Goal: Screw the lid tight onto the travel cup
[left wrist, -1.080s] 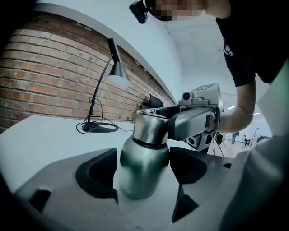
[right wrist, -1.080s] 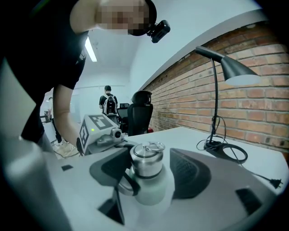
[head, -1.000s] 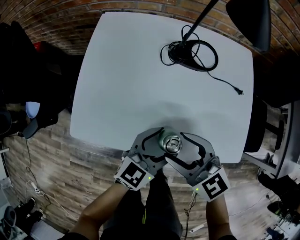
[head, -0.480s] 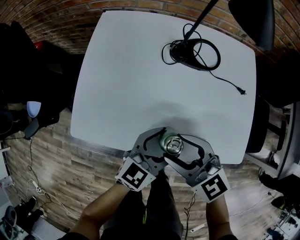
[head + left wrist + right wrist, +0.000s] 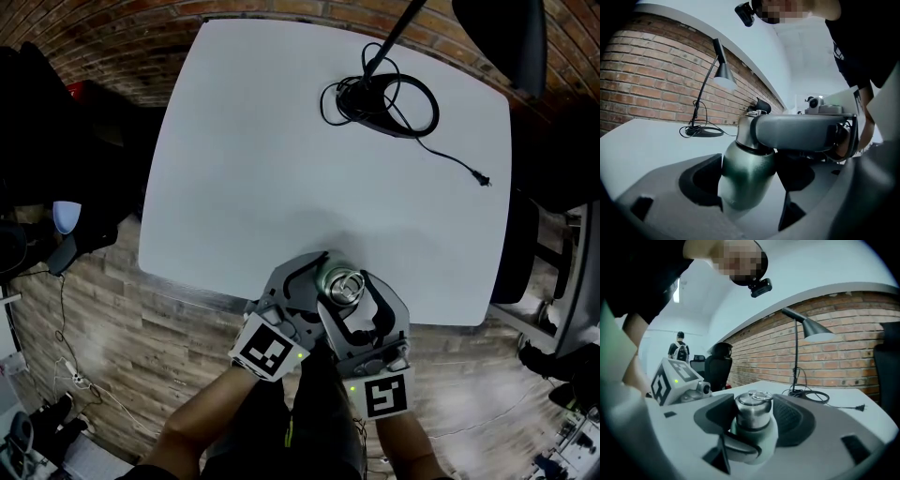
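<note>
I have the dark green metal travel cup (image 5: 745,180) standing upright at the 6 o'clock edge of the white desk (image 5: 281,169), close to the rim. My left claw (image 5: 319,289) comes in from about 7 o'clock, and both its dark pads sit pressed against the cup's rounded body. My right claw (image 5: 349,286) reaches in from roughly 5 o'clock, higher up, around the silver screw lid (image 5: 752,411) on the cup's neck. Its jaws have just been closing; they stand wide, with the lid between them and the pads against its sides. One right jaw crosses in front of the neck in the left gripper view. Far across the desk at 1 o'clock sits the black desk lamp (image 5: 370,101), its loose black cord (image 5: 450,164) trailing toward 3 o'clock.
</note>
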Demonstrator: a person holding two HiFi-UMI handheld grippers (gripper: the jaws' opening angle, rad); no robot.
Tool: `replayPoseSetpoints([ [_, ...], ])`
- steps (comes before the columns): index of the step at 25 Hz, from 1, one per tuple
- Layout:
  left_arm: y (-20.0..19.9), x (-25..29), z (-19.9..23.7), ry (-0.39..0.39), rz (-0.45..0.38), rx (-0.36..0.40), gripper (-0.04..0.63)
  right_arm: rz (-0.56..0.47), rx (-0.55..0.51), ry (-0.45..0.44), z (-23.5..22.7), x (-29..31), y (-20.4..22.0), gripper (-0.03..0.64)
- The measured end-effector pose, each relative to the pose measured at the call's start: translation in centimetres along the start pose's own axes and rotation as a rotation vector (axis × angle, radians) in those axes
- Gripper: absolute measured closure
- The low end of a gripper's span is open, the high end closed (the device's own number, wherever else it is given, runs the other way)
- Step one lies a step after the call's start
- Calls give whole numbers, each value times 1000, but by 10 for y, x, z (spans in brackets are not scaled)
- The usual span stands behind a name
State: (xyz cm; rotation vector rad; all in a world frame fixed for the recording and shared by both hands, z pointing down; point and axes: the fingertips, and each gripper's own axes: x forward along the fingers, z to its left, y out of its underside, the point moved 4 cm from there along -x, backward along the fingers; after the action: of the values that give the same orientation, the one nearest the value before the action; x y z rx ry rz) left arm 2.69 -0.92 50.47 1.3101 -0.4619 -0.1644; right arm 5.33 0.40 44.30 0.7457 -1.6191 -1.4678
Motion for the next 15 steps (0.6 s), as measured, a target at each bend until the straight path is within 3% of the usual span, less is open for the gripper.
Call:
replayPoseSetpoints([
  [3,-2,1,0,-19,-12,-19,249,-24,14,136,3,-1,1,357],
  [6,-2,0,-1,-25,-17,-22,249,-28,22,198,5,-2,2,357],
  [15,-2,0,-1,-31,-27,-31,249,-13,23,176,5,-2,3,357],
])
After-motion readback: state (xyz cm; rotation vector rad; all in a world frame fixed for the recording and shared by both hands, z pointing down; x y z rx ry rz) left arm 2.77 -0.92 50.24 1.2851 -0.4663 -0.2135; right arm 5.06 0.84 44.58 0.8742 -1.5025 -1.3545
